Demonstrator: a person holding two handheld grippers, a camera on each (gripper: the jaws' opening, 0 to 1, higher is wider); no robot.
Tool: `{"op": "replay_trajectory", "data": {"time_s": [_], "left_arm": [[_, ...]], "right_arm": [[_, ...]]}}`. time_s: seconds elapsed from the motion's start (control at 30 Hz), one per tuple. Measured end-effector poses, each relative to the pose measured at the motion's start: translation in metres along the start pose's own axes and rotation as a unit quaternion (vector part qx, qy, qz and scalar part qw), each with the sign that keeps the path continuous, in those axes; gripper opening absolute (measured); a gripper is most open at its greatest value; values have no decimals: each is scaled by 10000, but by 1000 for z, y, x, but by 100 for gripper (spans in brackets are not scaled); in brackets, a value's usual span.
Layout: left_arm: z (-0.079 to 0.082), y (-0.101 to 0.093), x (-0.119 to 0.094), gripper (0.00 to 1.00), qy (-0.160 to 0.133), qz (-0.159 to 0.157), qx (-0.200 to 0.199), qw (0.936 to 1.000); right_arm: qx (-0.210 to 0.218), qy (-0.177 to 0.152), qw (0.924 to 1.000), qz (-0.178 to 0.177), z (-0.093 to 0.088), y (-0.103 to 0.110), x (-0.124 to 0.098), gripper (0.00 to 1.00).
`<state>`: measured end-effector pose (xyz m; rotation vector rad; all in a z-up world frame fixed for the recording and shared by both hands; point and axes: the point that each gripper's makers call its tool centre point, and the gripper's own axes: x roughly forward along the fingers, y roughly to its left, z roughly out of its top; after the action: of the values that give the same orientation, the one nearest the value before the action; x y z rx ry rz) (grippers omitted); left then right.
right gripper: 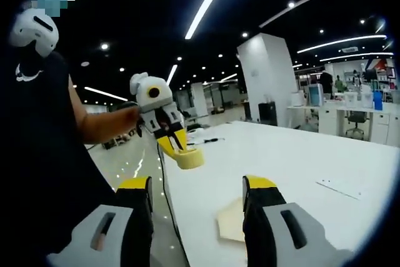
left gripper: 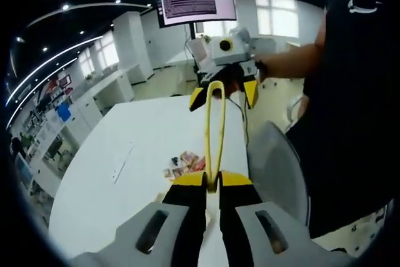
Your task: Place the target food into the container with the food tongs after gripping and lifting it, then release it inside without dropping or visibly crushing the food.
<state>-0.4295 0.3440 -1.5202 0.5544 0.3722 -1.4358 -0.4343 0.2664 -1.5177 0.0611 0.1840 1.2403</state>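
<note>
My left gripper (left gripper: pixel 212 180) is shut on yellow food tongs (left gripper: pixel 214 123), whose two thin arms run away from the jaws to a rounded end. A small heap of wrapped food pieces (left gripper: pixel 185 163) lies on the white table (left gripper: pixel 125 173), left of the tongs. My right gripper (left gripper: pixel 224 95) hangs open beyond the tongs' far end, held by a person's hand. In the right gripper view my right gripper (right gripper: pixel 197 187) stands open with nothing between its fingers. A pale flat piece (right gripper: pixel 231 220) lies on the table between them. Farther off, the left gripper (right gripper: pixel 170 141) holds the tongs (right gripper: pixel 189 159) above the table edge.
A grey chair (left gripper: pixel 275 167) stands at the table's right side, next to the person in dark clothes (left gripper: pixel 350 92). A monitor on a stand (left gripper: pixel 195 1) rises behind the table. Desks and shelves line the room's far walls. A thin pen (right gripper: pixel 212 140) lies on the table.
</note>
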Motion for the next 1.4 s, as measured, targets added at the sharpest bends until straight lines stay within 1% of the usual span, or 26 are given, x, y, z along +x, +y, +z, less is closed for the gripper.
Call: {"op": "replay_trajectory", "data": {"time_s": [0.07,0.1,0.2,0.3,0.33,0.43,0.6,0.7,0.77,0.9,1.0,1.07,1.4], "left_arm": [[2,-1,1,1,-5,-31,20,10000],[2,-4,1,1,51,-95,32,9999],[4,-5,4,0,108,-116,45,9999],[9,-9,9,1,101,-176,50,9998],[11,-10,11,1,99,-189,54,9998],[15,-13,12,1,51,-243,55,9997],[19,-14,14,1,49,-277,57,9996],[21,-16,16,1,95,-329,-20,9994],[24,-19,17,1,108,-379,-12,9992],[26,-21,18,1,115,-439,-19,9990],[29,-23,18,1,123,-480,-14,9988],[29,-23,18,1,145,-476,-3,9988],[32,-23,20,1,136,-502,-60,9986]], "right_arm": [[-6,-25,10000,56,1,3,2,53],[8,-56,9999,121,3,6,3,52],[14,-113,9996,260,8,13,7,47],[-54,-213,9988,433,15,22,10,39],[-62,-228,9988,438,16,23,10,37],[-89,-276,9983,498,19,26,11,33],[-107,-314,9979,560,23,29,14,32],[-116,-327,9977,575,23,30,15,31],[-97,-358,9973,637,24,32,16,28],[-81,-361,9970,682,23,34,19,26],[-77,-387,9967,706,24,35,20,20],[-88,-436,9964,726,26,35,20,20],[-156,-291,9966,755,24,35,24,20]]}}
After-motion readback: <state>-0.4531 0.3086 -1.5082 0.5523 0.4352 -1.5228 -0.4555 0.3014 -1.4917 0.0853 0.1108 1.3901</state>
